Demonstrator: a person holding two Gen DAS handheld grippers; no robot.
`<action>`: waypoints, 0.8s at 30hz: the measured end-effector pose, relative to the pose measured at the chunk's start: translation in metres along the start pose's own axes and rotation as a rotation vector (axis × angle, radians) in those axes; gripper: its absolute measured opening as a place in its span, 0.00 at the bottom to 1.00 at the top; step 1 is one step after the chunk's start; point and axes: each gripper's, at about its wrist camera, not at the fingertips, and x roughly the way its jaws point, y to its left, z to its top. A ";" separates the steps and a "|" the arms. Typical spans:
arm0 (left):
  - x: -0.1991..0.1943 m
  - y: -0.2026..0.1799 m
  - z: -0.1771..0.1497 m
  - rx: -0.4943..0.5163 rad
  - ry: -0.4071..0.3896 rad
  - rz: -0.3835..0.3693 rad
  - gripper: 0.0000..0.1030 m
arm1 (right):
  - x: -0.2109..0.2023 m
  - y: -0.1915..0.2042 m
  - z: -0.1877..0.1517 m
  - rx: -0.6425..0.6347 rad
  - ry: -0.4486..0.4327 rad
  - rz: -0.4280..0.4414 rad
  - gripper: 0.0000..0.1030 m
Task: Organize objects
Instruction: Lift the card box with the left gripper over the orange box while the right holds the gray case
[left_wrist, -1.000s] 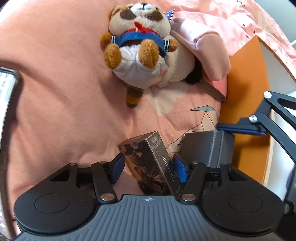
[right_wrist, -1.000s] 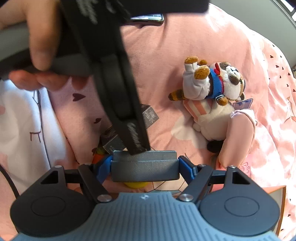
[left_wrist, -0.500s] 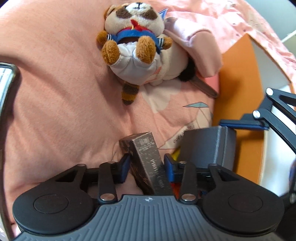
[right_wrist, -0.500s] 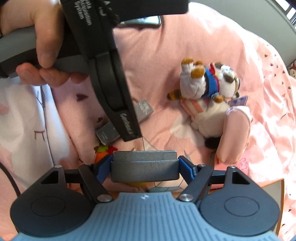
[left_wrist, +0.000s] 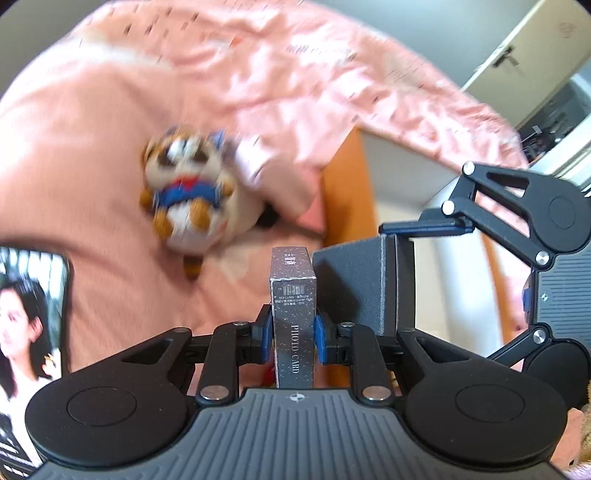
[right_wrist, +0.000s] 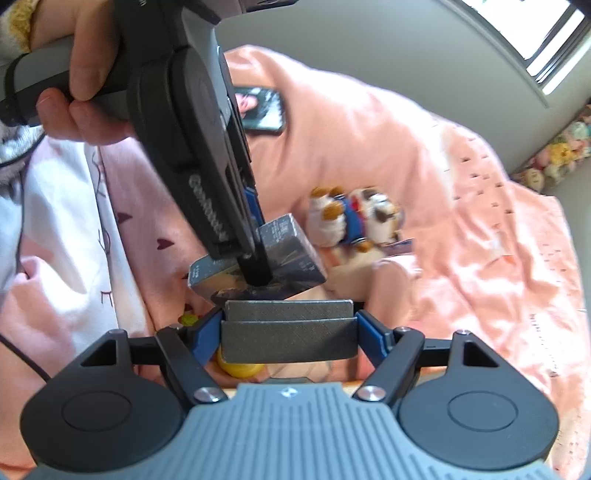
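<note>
**Two boxes lifted from the bed**

The photo-card box (left_wrist: 293, 317) was clamped upright between the pads of the left tool (left_wrist: 292, 334), its jaws just closed on the narrow sides, probably for a firm carry. Beside it, the right tool (right_wrist: 289, 334) was clenched on a grey box (right_wrist: 288, 334). Beyond both, a plush raccoon (left_wrist: 186, 205) lay on the pink bed (left_wrist: 74, 155), apparently awaiting sorting.
</note>
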 end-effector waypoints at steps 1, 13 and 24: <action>-0.006 -0.003 0.003 0.013 -0.020 -0.015 0.25 | -0.008 -0.001 -0.001 0.004 -0.005 -0.015 0.75; 0.002 -0.077 0.044 0.203 -0.074 -0.193 0.25 | -0.056 -0.024 -0.052 0.084 0.174 -0.143 0.75; 0.110 -0.111 0.044 0.217 0.241 -0.217 0.25 | -0.011 -0.028 -0.117 0.132 0.254 -0.031 0.75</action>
